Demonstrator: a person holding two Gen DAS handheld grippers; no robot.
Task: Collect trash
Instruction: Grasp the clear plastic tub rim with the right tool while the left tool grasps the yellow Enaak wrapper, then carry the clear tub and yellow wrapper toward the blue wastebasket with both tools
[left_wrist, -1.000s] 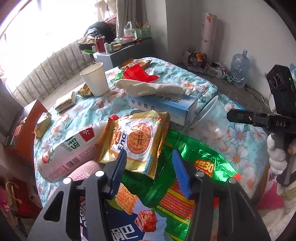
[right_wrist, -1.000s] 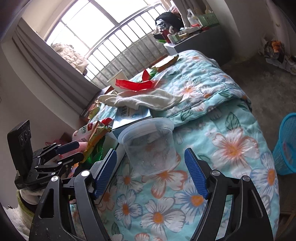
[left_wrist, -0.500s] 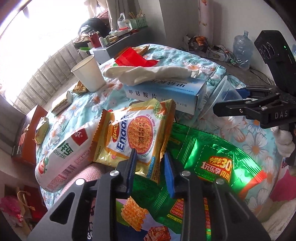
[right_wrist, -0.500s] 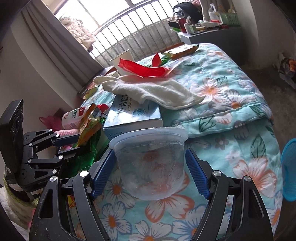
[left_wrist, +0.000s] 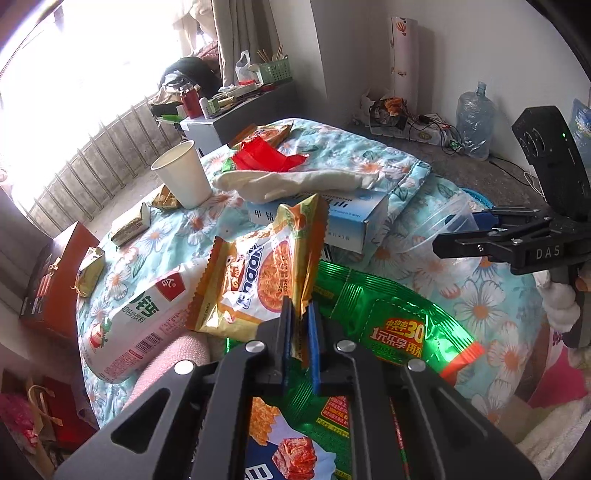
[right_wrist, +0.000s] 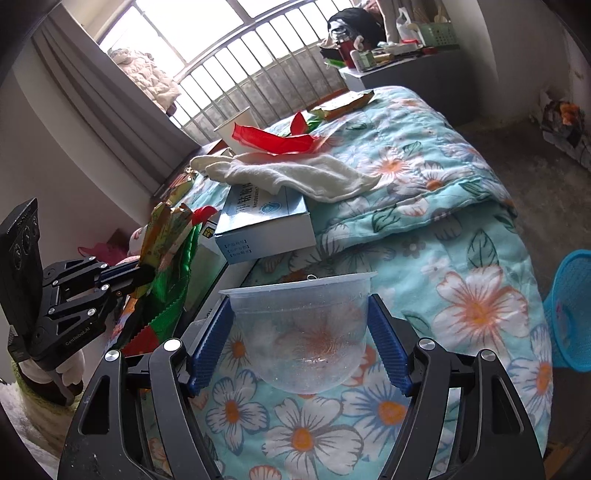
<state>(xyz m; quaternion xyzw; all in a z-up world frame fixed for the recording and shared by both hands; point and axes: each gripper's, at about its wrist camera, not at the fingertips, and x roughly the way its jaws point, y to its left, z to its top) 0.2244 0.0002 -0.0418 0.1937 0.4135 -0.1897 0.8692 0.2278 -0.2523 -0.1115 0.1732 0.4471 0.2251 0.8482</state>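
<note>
A yellow noodle packet (left_wrist: 258, 273) lies on a green snack wrapper (left_wrist: 369, 306) on the floral quilt. My left gripper (left_wrist: 300, 314) is closing and its blue pads pinch the packet's near edge, which stands folded upward. In the right wrist view the same left gripper (right_wrist: 144, 271) holds the packet (right_wrist: 162, 236) at the far left. My right gripper (right_wrist: 299, 347) is closing around a clear plastic tub (right_wrist: 299, 321), with both pads against its walls. The left wrist view shows that right gripper (left_wrist: 458, 230) and the tub (left_wrist: 439, 221) at the right.
A blue-and-white box (left_wrist: 354, 218) with a white cloth (left_wrist: 295, 182) on it lies behind the packet. Beyond are a red wrapper (left_wrist: 266, 157), a paper cup (left_wrist: 183, 179), small snack packs (left_wrist: 131, 225) and a milk pouch (left_wrist: 136, 314). A blue basket (right_wrist: 572, 310) stands on the floor at the right.
The left jaws have closed from wide apart onto the noodle packet's edge, and the packet has tipped upward. The right gripper has moved forward so the tub sits between its pads.
</note>
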